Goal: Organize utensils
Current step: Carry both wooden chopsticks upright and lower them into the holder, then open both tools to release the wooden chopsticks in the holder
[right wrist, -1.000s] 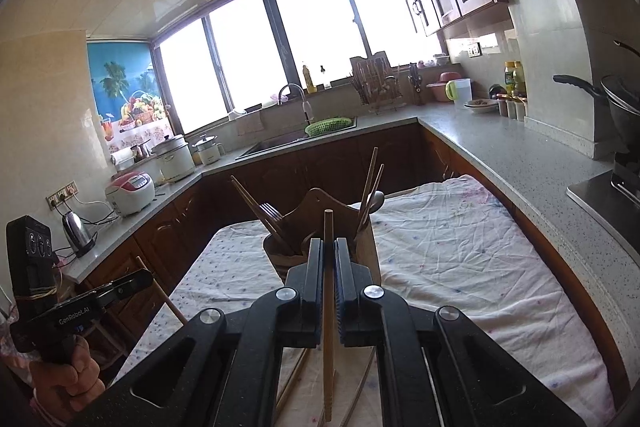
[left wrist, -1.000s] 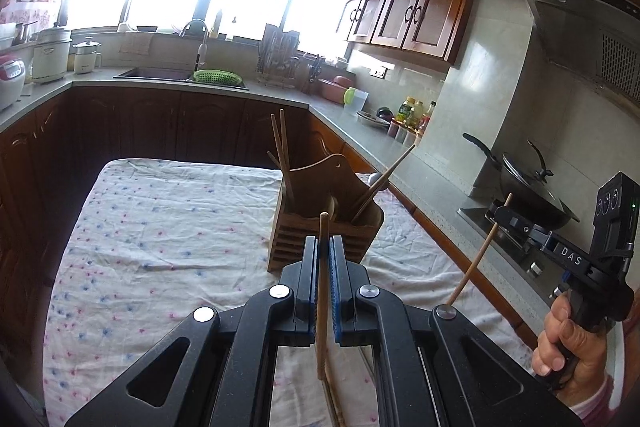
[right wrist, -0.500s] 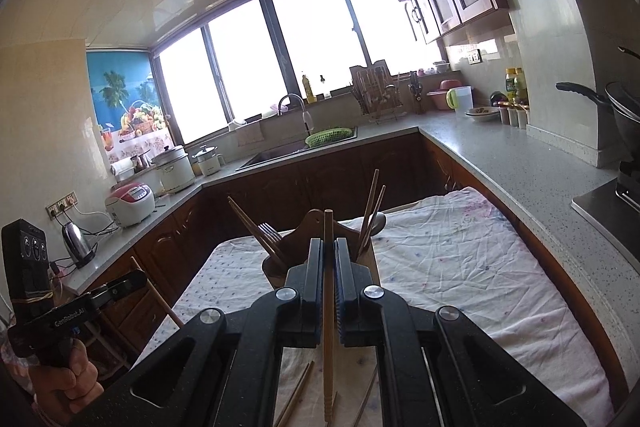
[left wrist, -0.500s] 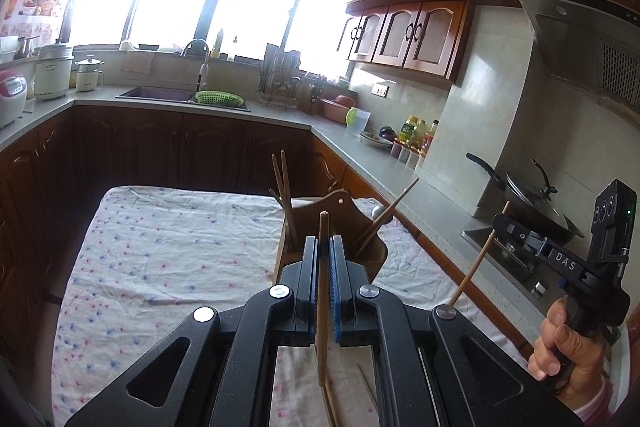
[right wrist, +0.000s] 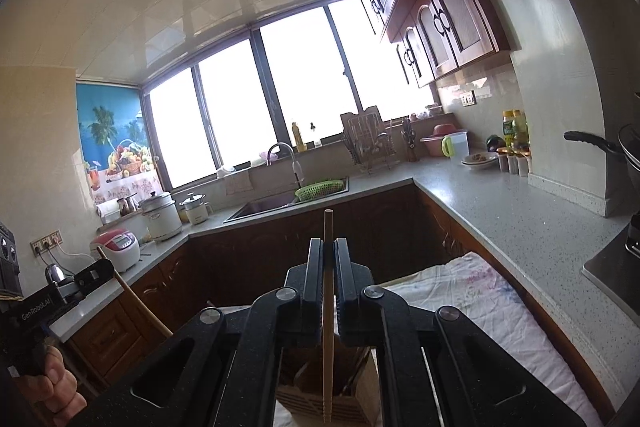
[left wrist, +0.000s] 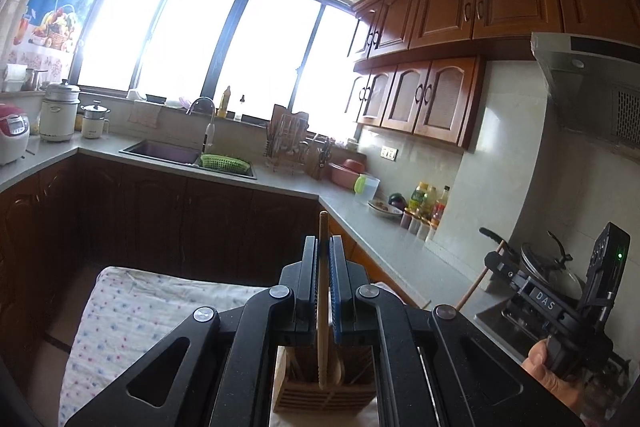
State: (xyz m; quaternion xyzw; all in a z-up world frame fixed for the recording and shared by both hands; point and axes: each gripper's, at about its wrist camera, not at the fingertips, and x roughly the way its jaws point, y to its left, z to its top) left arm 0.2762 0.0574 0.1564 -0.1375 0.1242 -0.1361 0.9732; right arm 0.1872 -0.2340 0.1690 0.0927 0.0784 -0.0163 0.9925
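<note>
My left gripper [left wrist: 323, 247] is shut on a wooden chopstick [left wrist: 321, 307] that stands upright, its lower end over the wooden utensil holder [left wrist: 324, 393]. My right gripper [right wrist: 328, 249] is shut on another wooden chopstick [right wrist: 328, 327], upright above the same holder [right wrist: 328, 401]. The holder stands on a dotted white cloth [left wrist: 120, 315] and holds several utensils. Each gripper shows in the other's view, the right one [left wrist: 496, 261] at right and the left one [right wrist: 98, 271] at left, each with its chopstick.
Grey counters run around the room, with a sink [left wrist: 160, 151], a green basket [left wrist: 224, 162], a dish rack [left wrist: 286, 147], rice cookers [left wrist: 60, 115], bottles [left wrist: 428, 199] and a pan on the stove [left wrist: 552, 271]. Dark cabinets stand behind the cloth-covered table.
Both grippers have risen and tilted up with their chopsticks. The holder has dropped to the bottom of both views, beneath the jaws.
</note>
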